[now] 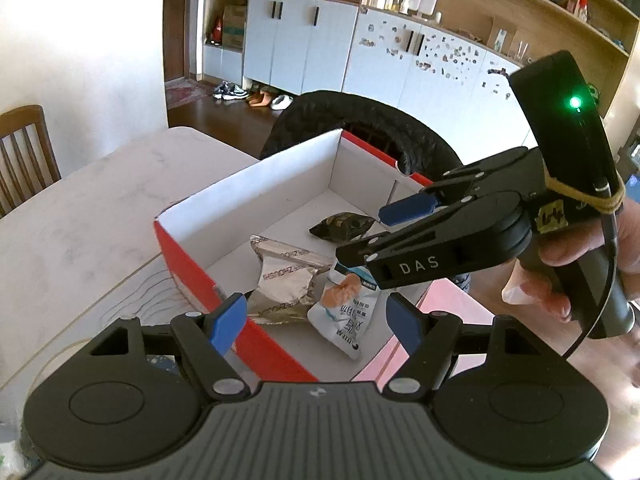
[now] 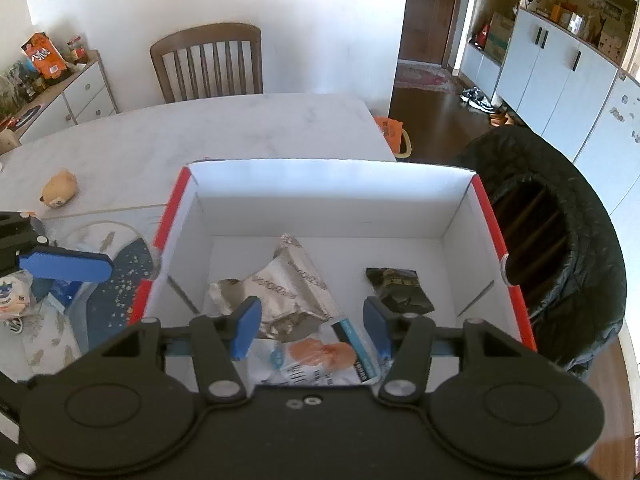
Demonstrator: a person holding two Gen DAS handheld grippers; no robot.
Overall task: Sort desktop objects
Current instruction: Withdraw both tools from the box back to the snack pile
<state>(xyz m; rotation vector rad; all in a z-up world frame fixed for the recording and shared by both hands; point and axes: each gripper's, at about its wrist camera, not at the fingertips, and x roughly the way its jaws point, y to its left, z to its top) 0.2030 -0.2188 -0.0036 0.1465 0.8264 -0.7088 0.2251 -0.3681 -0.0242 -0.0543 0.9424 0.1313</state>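
Red cardboard box with white inside [image 2: 486, 216] sits open on the white marbled table [image 2: 248, 128]. In it I see a crumpled silver foil packet [image 2: 288, 284], a white-and-blue snack pouch with orange print [image 2: 316, 360] and a small dark green packet [image 2: 400, 288]. Beside the box: black quilted chair cover [image 2: 580, 240], beige plush toy [image 2: 60, 188]. Right gripper [image 2: 312, 330] jaws open, empty, above the pouch. Left gripper [image 1: 316, 322] jaws open, empty, over the box's near end.
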